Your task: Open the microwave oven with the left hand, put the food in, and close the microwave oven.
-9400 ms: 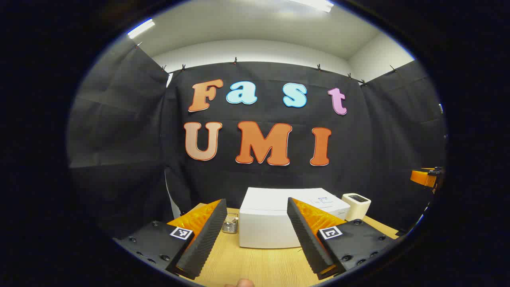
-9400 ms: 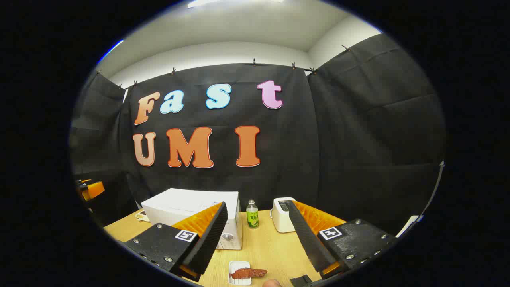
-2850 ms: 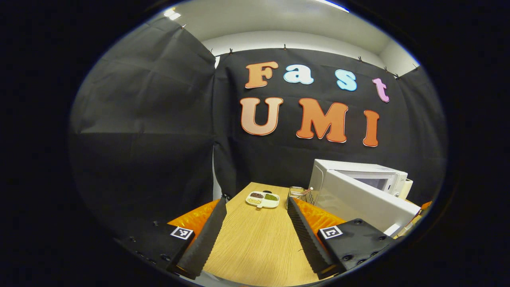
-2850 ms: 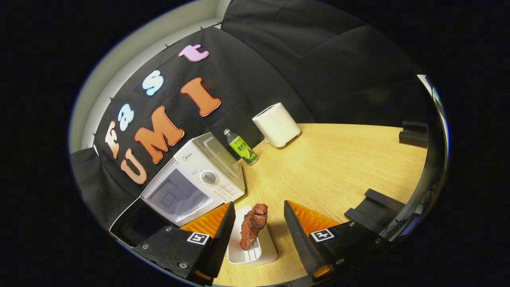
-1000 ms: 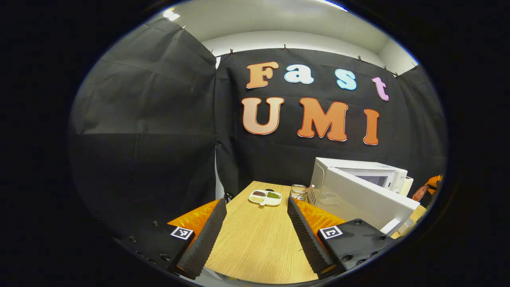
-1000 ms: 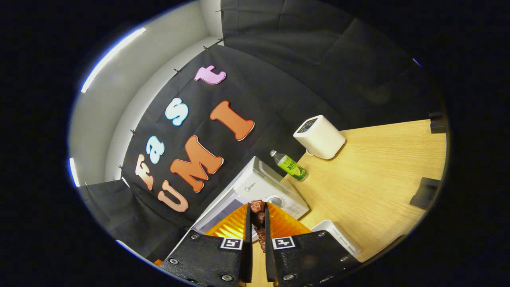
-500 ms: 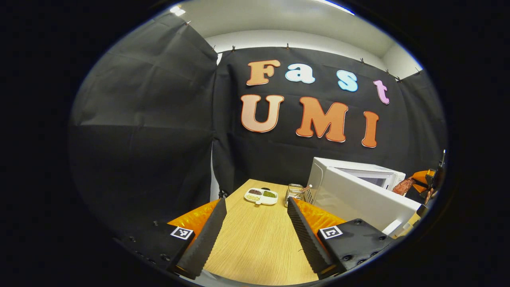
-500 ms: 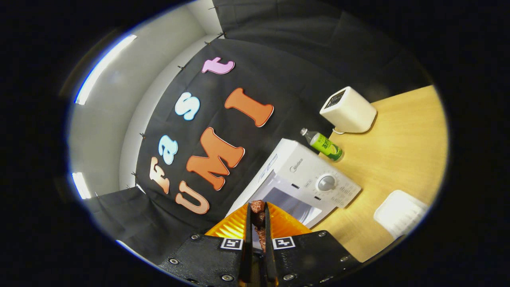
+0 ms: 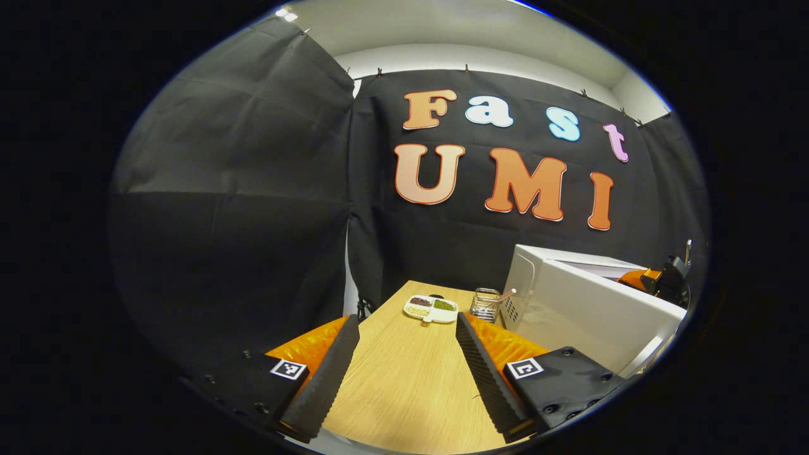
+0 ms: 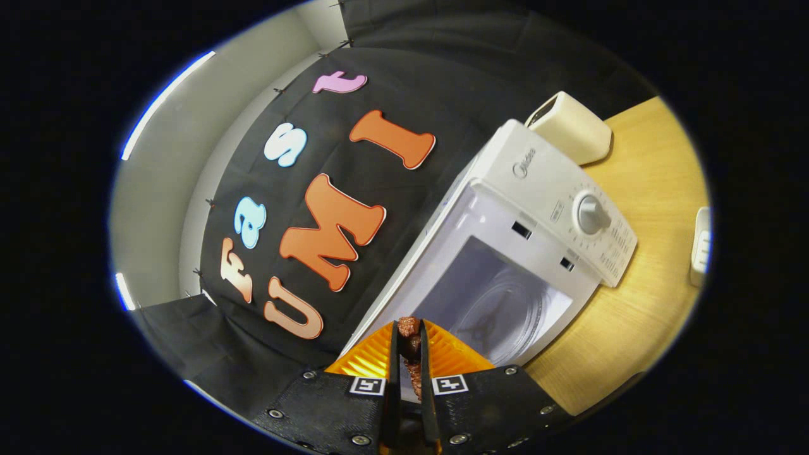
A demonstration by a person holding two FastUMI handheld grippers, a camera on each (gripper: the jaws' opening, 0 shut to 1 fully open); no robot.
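Observation:
In the right gripper view the white microwave [image 10: 537,189] fills the middle with its door swung open, and the glass turntable [image 10: 505,319] shows inside the cavity. My right gripper [image 10: 407,335] is shut on a reddish-brown piece of food [image 10: 411,344], held just in front of the cavity opening. In the left gripper view my left gripper [image 9: 407,347] stands open over the wooden table [image 9: 404,392] with nothing between its fingers. The microwave's open door [image 9: 594,316] stands to its right, and the right gripper [image 9: 660,281] shows beyond that door.
A white divided dish of beans [image 9: 431,308] and a wire holder [image 9: 486,304] sit at the far end of the table in the left gripper view. A cream toaster [image 10: 569,129] stands behind the microwave, and a white tray [image 10: 700,246] lies at the right edge.
My right gripper has carried the food closer to the microwave, whose open cavity now looms large. The left gripper has shifted only slightly and stays open.

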